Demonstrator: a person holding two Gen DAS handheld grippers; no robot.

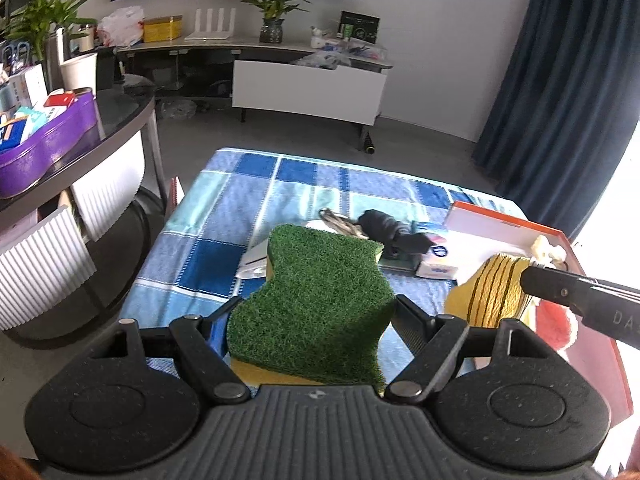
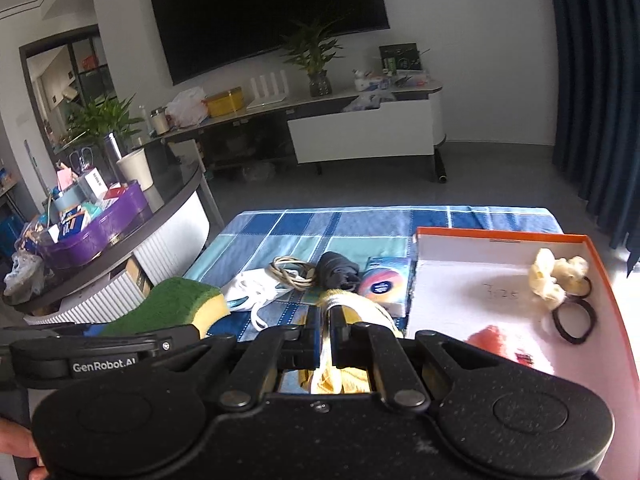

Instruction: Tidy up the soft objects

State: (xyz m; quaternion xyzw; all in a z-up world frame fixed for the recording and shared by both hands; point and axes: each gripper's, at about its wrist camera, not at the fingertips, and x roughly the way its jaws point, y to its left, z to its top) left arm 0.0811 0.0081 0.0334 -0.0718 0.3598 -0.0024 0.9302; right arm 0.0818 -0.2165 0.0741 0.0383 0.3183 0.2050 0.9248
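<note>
Sponge (image 1: 320, 300) clamped in left fingers (image 1: 236, 306); right fingers (image 2: 340, 320) pinch yellow cloth (image 2: 352, 304) beside orange box (image 2: 608, 280).

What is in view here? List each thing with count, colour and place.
sponge: 1, green top, yellow base, held above cloth
yellow cloth item: 1, yellow with dark stripes, by box edge
box: 1, orange rim, white inside, right
scrunchie: 1, cream, in box
hair ties: 2, black, in box
red item: 1, in box
dark bundle: 1, on checked cloth
white mask: 1, on cloth
left gripper: jaws on sponge
right gripper: jaws on yellow cloth item
</note>
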